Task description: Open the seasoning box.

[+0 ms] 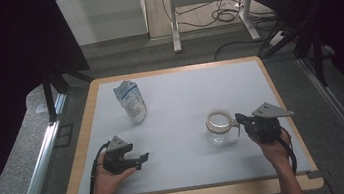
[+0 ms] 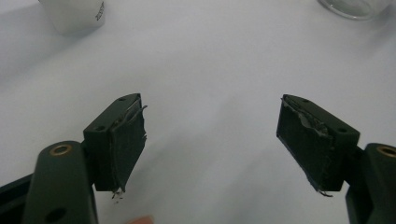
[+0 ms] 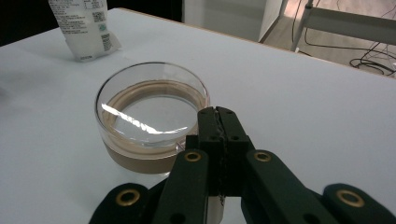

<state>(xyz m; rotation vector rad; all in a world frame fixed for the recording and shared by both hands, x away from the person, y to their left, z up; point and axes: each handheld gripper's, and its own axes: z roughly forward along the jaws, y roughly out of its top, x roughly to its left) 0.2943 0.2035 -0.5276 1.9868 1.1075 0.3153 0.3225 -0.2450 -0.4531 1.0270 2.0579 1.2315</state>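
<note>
Pale grey covering on the wood-edged table [image 1: 108,87] takes up the middle of the high view, with dark floor and cabling behind it in the upper part of the frame. Right of centre stands the clear round glass jar with a tan band at its neck [image 1: 220,127], and I see it again at centre left of the right gripper view [image 3: 152,119], mouth open, nothing visible inside.

I judge it rigid, smooth and breakable, moderately heavy for its size; bare glass would slip under hard pads, so I would take it by the rim wall or the banded neck, squeezing gently.

My right gripper [image 1: 240,120] sits just beside the jar's right side, and its jaws are pressed flat together with nothing between them; from the right gripper view [image 3: 218,114] I cannot tell whether the tips touch the glass.

My left gripper [image 1: 143,159], lower left in the high view, rests well apart from the jar, its jaws spread wide over bare table [image 2: 210,130].

A white printed plastic pouch [image 1: 131,102] stands upright in the upper left.
</note>
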